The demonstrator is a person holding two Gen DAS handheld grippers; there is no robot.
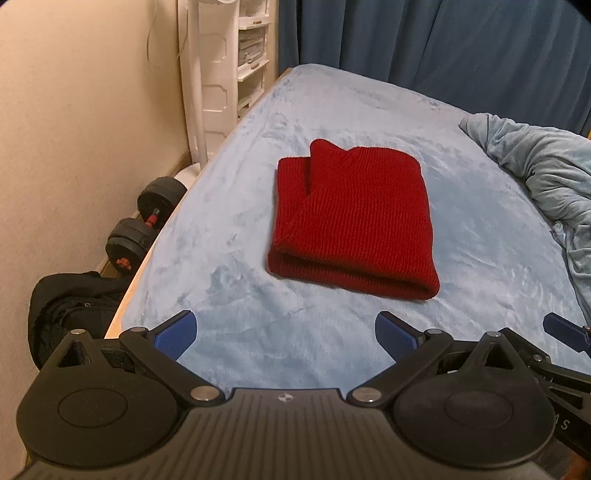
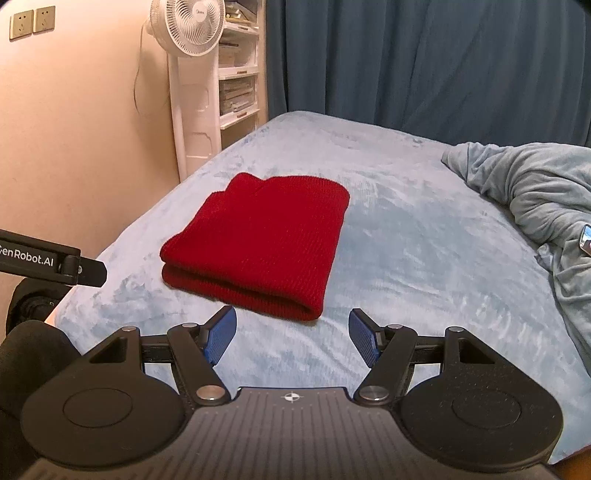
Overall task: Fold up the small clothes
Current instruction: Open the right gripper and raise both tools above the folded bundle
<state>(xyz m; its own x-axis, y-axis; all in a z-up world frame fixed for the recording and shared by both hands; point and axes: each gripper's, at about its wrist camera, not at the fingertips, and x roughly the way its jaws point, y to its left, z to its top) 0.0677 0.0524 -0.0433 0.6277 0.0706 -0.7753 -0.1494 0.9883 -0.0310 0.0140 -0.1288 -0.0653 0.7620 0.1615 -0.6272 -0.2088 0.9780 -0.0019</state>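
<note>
1. Red knitted garment (image 1: 351, 218) lies folded on the light blue bed cover (image 1: 229, 258), near the middle of the bed, its doubled edge facing the cameras.
2. Left gripper (image 1: 286, 334) hangs above the cover, short of the garment, its blue pads spread apart with nothing between them.
3. Right gripper (image 2: 291, 336) hangs just short of the garment's near edge, pads likewise apart and empty.
4. Crumpled grey-blue blanket (image 2: 535, 195) sits at the right; a white fan (image 2: 188, 26) stands by the wall.
</note>
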